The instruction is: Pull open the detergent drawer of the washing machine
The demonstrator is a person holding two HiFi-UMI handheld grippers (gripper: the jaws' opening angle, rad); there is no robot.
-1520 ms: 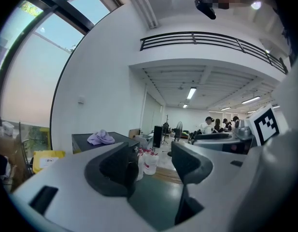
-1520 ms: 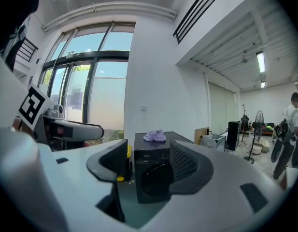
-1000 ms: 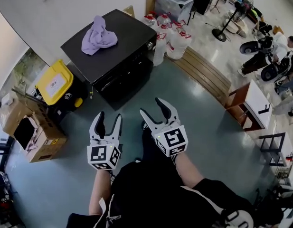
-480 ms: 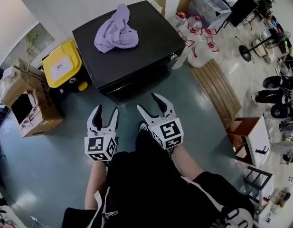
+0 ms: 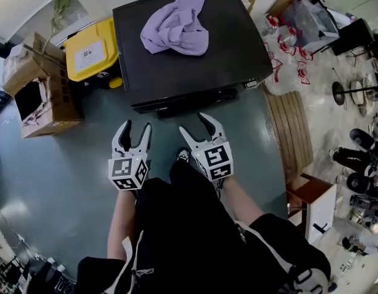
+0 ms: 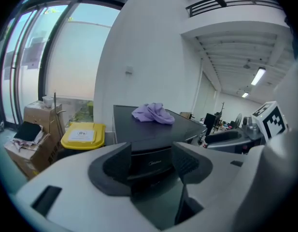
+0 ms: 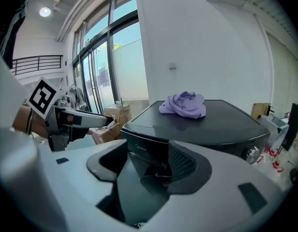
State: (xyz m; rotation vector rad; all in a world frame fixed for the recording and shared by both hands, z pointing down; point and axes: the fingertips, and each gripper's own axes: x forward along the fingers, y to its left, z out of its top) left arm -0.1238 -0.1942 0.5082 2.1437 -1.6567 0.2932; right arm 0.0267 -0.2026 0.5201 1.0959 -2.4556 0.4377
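Note:
A black washing machine (image 5: 228, 54) stands against the wall ahead, with a crumpled lilac cloth (image 5: 175, 26) on its top. Its front panel (image 6: 149, 156) faces me and the drawer looks closed. My left gripper (image 5: 135, 136) is open and empty, a short way in front of the machine's left part. My right gripper (image 5: 196, 130) is open and empty too, just short of the front panel (image 7: 144, 149). A silver knob (image 7: 251, 153) shows at the panel's right end. The lilac cloth (image 7: 184, 104) is also seen from the right gripper view.
A yellow-lidded bin (image 5: 90, 50) and cardboard boxes (image 5: 35, 90) stand left of the machine. Plastic bottles (image 5: 293, 60) and a wooden pallet (image 5: 291, 133) lie to its right. Stools and stands crowd the far right (image 5: 360, 164). Grey-green floor (image 5: 54, 182) surrounds me.
The machine has come closer and squarer to me. Both grippers, still open, now sit just in front of its front panel.

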